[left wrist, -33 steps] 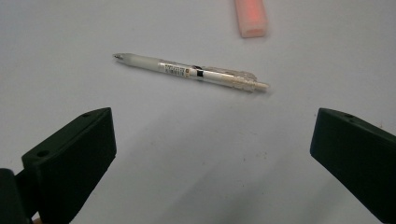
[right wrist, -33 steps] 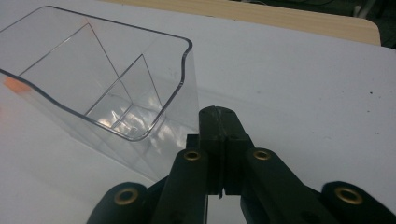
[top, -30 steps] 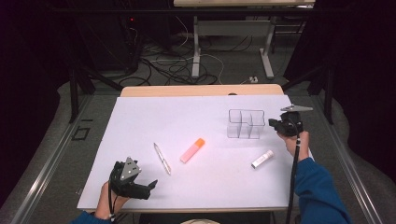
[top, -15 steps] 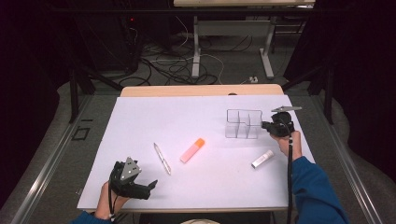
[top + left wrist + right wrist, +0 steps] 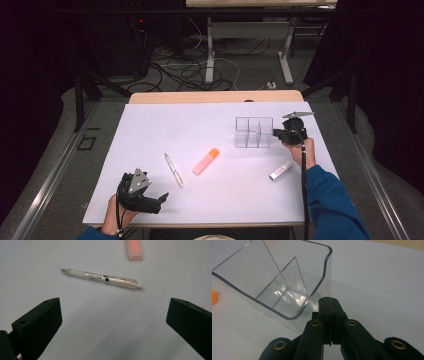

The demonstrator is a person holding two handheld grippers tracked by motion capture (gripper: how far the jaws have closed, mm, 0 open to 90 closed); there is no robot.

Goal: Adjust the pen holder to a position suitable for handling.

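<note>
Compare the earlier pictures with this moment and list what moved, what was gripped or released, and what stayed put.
The right gripper, jaws shut with nothing between them, moved leftward in the high view up against the clear divided organizer, which slid slightly left. Nothing was gripped or released. The left gripper, pen, orange highlighter and white tube stayed put.

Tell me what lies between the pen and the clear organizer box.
In the high view, the orange highlighter lies on the white table between the pen and the clear organizer box. Nothing else sits on that stretch.
</note>
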